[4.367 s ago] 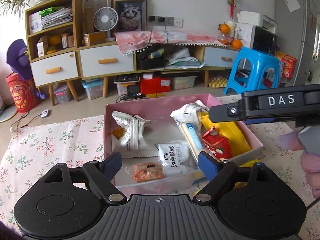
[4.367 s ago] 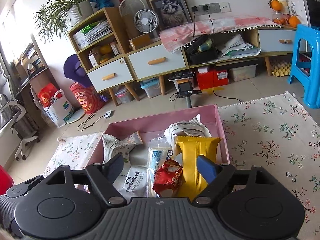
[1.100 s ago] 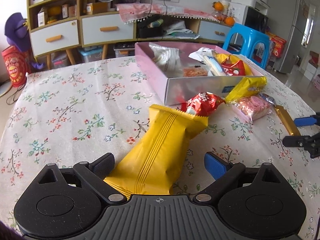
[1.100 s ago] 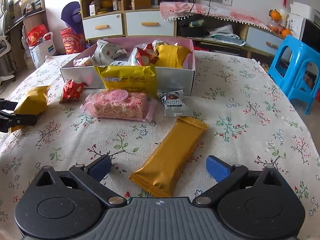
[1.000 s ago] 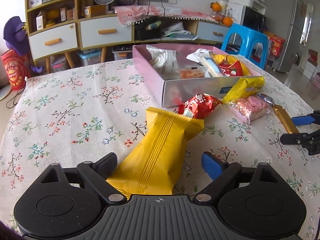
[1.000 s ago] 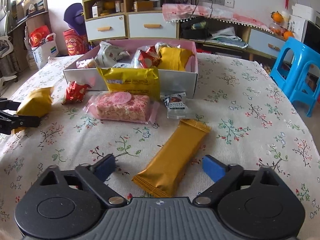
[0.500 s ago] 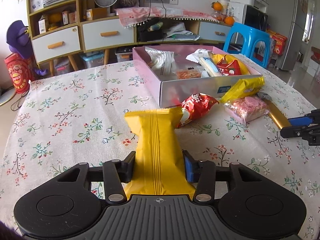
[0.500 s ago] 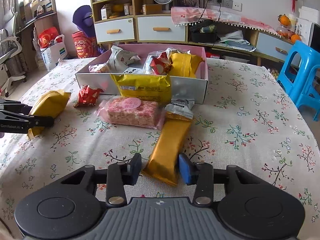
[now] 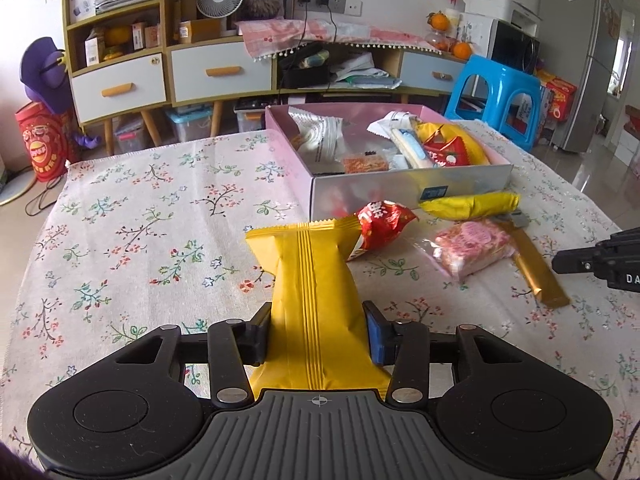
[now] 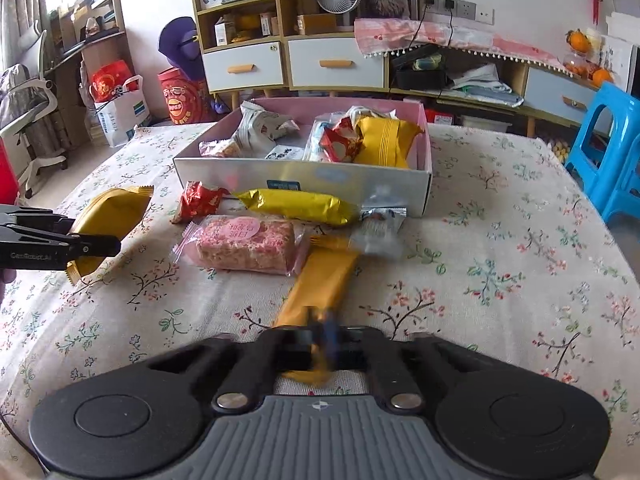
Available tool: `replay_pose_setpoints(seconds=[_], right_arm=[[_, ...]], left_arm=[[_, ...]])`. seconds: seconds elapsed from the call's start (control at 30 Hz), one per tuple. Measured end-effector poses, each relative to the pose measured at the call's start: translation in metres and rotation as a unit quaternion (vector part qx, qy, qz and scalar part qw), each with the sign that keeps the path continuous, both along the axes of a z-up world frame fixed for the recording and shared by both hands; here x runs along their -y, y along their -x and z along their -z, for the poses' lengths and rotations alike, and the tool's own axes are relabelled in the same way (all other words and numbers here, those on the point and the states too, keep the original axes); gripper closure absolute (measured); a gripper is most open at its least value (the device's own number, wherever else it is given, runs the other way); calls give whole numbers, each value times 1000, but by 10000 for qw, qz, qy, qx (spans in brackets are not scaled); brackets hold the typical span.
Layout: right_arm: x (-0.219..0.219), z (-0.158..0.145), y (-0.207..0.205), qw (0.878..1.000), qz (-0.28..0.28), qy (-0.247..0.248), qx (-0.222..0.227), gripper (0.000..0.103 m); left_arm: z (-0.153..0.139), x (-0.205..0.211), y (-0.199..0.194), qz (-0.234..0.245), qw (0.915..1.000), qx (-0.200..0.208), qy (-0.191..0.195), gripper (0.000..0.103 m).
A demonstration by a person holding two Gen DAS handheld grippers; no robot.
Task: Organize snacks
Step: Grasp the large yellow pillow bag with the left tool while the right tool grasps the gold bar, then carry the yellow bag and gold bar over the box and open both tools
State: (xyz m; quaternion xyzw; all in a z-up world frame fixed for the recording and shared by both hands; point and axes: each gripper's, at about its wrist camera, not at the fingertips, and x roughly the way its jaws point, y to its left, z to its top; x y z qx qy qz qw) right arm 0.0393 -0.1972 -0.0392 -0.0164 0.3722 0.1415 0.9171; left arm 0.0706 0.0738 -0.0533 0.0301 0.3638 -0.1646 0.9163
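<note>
Tabletop: left gripper (image 9: 316,338) pinches yellow packet (image 9: 310,280); right gripper (image 10: 320,330) pinches gold bar (image 10: 324,280).

The right tongs (image 9: 600,266), seen from the left wrist view, bear white letters "DA" cut off at the picture's edge. The left tongs (image 10: 60,242), seen from the right wrist view, carry small grey lettering, too faint to read surely.
</note>
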Motion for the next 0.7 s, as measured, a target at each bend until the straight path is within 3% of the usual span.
replay_pose_setpoints(seconds=[0.23,0.3,0.37,0.6,0.7], right_arm=[[1,-3,-2,9999,38,-128,-63,100],[1,-1,-3,9998,81,-132,-80,68],[2,0,-5,9997,101,-205,-75,56],[-13,11,-18,9993,16,-171,-321,54],[-25,15,-19,9994,-81,294,-185,57]], left_arm=[[-6,6,7,-5,10000,-88,46,61],[-6,9,8,-7,9999,-129,49,61],[-6,12,10,-5,9999,-159,41,61],[-2,23,12,65,9995,-303,72,61],[-1,25,14,90,9994,-342,56,61]])
